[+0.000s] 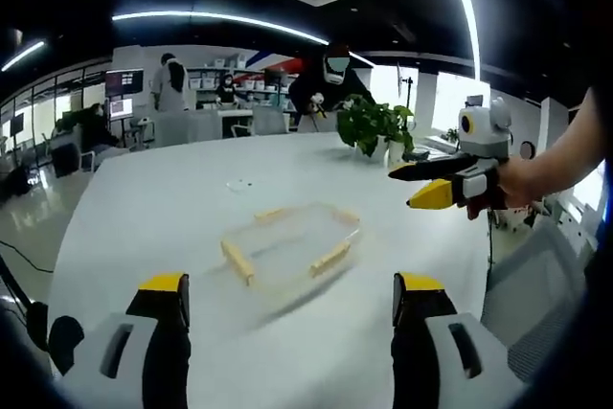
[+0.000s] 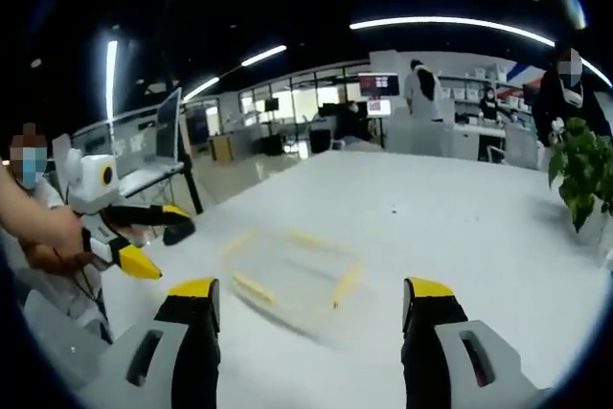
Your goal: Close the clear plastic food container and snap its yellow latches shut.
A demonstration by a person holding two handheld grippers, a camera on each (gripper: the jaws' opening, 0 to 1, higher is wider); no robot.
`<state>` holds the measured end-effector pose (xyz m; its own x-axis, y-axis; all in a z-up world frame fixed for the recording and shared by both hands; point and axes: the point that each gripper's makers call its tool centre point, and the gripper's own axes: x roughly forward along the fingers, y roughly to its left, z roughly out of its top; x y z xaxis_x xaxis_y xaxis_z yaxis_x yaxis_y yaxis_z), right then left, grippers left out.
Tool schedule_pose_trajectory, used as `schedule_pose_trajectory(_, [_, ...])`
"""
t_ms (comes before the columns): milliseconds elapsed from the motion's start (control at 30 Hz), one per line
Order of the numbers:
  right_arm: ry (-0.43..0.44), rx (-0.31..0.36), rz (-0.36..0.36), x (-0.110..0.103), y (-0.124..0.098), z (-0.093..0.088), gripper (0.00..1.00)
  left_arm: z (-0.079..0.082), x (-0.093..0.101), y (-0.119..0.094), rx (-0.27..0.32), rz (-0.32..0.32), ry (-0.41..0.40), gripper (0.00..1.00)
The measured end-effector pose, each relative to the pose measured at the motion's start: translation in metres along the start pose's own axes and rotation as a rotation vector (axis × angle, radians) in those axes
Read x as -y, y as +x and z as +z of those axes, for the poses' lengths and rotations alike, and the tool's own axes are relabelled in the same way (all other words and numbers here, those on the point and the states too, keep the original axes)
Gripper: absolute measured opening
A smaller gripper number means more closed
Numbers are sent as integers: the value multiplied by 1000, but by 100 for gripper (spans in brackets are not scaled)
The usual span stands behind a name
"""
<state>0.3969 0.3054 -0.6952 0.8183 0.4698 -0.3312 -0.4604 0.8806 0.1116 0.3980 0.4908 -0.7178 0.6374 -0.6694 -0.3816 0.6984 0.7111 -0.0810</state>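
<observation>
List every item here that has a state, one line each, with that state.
Clear plastic container: on the white table, lid in place as far as the blur shows; neither gripper touches it.
Yellow latches: whether snapped shut cannot be told.
Left gripper: open, holding nothing.
Right gripper: open, holding nothing.
Potted plant: upright at the table's far edge.
</observation>
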Motion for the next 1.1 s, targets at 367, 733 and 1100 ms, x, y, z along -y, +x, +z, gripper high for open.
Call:
schedule_pose_trajectory(367, [7, -5, 3, -4, -19, -7, 78, -2, 5, -14, 15, 6, -26, 88])
schedule_pose_trajectory(733, [14, 19, 19, -11, -31, -2, 78, 4, 10, -30, 38, 11, -31, 89])
schedule_pose_trajectory(1100, [12, 21, 21, -9, -53, -6, 78, 4, 9, -42, 43, 17, -29, 88])
